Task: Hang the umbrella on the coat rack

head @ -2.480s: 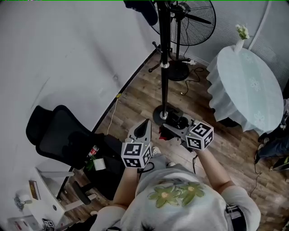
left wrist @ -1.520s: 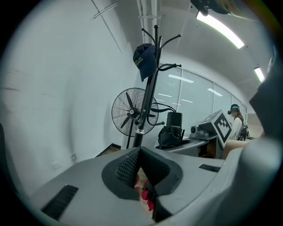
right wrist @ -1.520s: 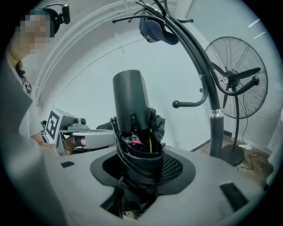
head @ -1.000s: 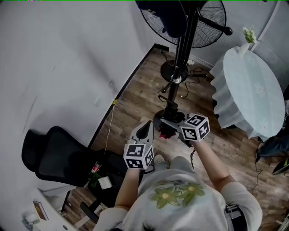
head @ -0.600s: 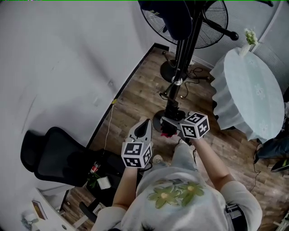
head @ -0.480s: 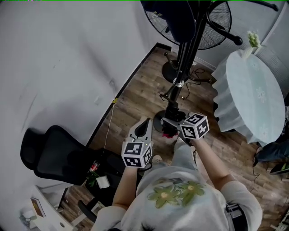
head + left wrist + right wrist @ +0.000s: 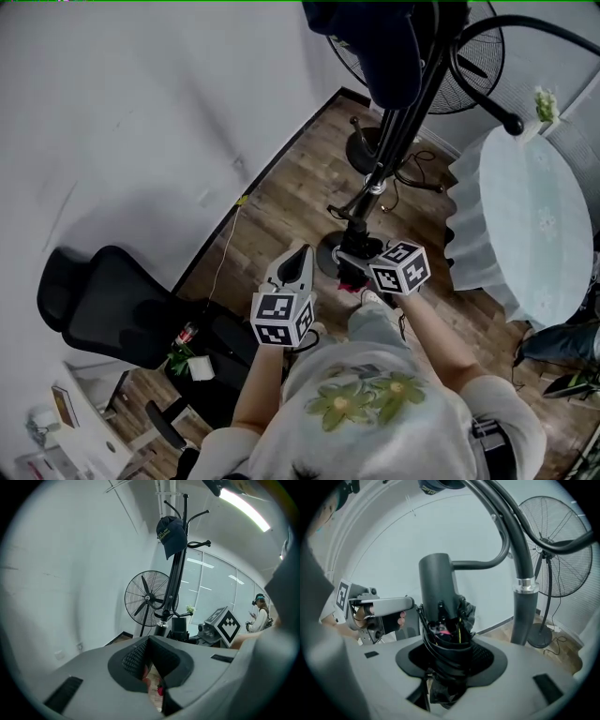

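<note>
My right gripper [image 7: 352,269] is shut on a folded black umbrella [image 7: 357,255], whose thick black end [image 7: 438,590] and bunched ribs stick up out of the jaws in the right gripper view. The black coat rack [image 7: 405,111] stands just ahead, its pole [image 7: 521,569] right of the umbrella and a curved hook arching overhead. A dark cap [image 7: 386,45] hangs on the rack [image 7: 176,573]. My left gripper [image 7: 299,255] is to the left of the umbrella, shut with nothing between its pads [image 7: 136,656].
A standing fan [image 7: 480,66] is behind the rack by the white wall. A round table with a pale cloth [image 7: 539,220] is at the right. A black office chair [image 7: 98,309] sits at the lower left. Another person [image 7: 259,613] stands far off.
Both grippers have come closer to the coat rack, which now looms larger and overhead. The right gripper, still holding the umbrella, has dropped slightly.
</note>
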A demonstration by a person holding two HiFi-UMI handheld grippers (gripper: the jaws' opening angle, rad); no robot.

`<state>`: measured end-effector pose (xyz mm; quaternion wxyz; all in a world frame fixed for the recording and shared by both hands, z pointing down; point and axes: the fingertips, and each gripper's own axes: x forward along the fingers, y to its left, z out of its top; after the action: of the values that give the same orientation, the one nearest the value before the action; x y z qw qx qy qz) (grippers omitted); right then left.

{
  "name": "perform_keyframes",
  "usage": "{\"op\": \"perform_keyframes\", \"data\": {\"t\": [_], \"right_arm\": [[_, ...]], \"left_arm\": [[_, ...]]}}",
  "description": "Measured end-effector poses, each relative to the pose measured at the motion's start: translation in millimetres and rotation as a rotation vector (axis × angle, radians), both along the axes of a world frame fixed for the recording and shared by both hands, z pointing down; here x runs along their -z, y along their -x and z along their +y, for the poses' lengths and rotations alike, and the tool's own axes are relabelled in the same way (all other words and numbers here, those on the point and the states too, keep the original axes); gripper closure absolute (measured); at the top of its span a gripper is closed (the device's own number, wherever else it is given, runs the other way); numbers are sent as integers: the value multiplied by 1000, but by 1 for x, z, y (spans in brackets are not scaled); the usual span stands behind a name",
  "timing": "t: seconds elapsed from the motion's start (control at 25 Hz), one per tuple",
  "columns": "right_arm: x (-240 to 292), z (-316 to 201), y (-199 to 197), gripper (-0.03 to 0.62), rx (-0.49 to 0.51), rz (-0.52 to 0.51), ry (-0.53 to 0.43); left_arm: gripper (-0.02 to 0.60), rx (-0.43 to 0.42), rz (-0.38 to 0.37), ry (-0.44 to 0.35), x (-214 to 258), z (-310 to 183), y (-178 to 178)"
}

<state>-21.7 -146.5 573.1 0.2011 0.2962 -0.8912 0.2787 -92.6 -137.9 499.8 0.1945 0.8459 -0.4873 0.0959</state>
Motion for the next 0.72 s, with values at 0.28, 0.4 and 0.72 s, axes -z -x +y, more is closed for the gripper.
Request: {"op": "perform_keyframes", "data": {"t": [0.28,0.4,0.72], "right_arm": [[-4,-4,-6,396,35,3,12],[-4,-6,-7,396,44,-1,14],[-7,-9,-9,396,67,-4,21]], "left_arm": [[578,37,-5,7,-3,-6,-6],[578,48,-8,10,-4,-7,-8],[578,83,-10,21,-8,-6,-8]]}}
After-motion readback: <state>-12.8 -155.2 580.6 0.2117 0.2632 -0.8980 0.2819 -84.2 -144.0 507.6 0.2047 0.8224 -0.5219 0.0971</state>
